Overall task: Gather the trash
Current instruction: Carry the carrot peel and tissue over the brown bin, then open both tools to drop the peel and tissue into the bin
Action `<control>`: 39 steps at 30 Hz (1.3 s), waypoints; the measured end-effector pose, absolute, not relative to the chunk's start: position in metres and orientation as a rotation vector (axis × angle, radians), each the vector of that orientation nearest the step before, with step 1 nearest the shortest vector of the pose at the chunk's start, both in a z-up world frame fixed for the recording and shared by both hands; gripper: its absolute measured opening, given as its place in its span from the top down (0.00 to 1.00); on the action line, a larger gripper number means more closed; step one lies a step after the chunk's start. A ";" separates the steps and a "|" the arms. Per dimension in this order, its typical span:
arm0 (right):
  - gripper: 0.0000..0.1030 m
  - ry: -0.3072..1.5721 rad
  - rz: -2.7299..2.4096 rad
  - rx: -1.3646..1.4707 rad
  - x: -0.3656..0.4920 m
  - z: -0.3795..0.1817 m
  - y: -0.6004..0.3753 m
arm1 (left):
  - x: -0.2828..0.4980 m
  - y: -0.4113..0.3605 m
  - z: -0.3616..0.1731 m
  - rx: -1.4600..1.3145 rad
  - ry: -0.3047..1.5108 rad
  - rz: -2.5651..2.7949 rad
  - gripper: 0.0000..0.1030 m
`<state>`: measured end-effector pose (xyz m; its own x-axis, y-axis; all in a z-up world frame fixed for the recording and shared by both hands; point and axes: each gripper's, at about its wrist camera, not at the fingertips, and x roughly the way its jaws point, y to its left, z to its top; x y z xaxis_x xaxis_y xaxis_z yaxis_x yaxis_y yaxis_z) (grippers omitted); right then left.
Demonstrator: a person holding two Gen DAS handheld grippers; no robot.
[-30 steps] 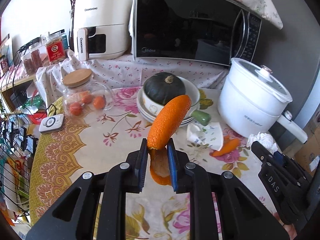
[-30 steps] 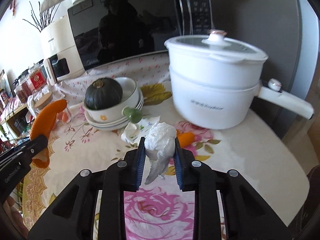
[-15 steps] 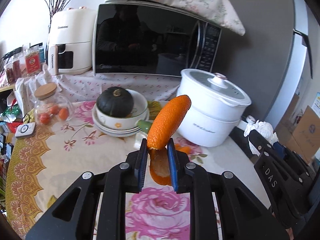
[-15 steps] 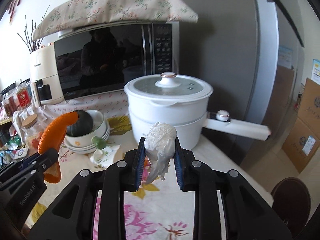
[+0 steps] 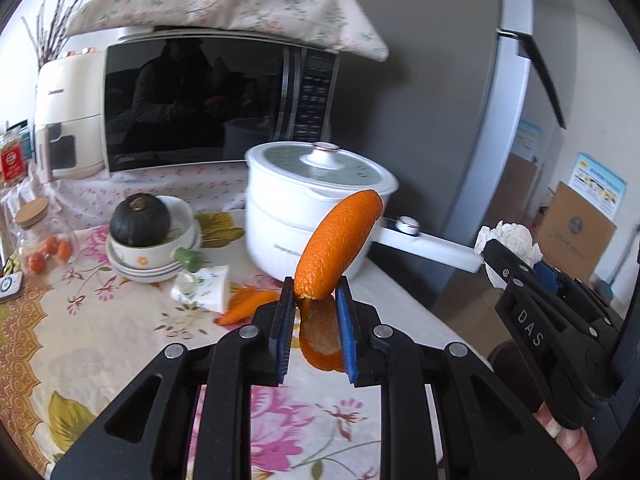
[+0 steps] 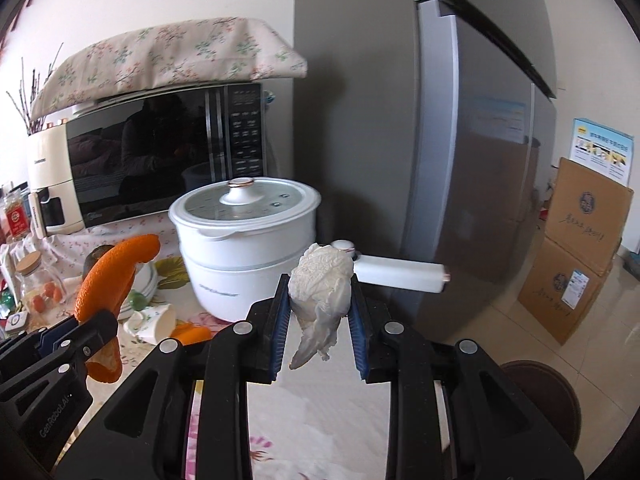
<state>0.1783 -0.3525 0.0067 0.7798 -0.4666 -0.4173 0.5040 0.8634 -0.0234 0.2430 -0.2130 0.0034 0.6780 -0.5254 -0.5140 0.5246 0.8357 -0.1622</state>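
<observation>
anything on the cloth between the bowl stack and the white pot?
Left wrist view: a tipped-over paper cup and a loose orange peel strip lie on the tablecloth between the bowl stack and the white pot.

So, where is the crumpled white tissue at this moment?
The crumpled white tissue is pinched in the right gripper, lifted above the table edge, in front of the white pot's handle. The left wrist view shows it at far right.

We see the right gripper (image 6: 318, 320) clamping a crumpled tissue (image 6: 320, 292) at frame centre, the orange peel (image 6: 110, 276) at left.
</observation>
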 end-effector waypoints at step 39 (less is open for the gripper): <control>0.07 0.381 -1.180 0.495 -0.044 -0.018 -0.611 | 0.091 -0.483 -0.069 0.220 0.821 -1.015 0.79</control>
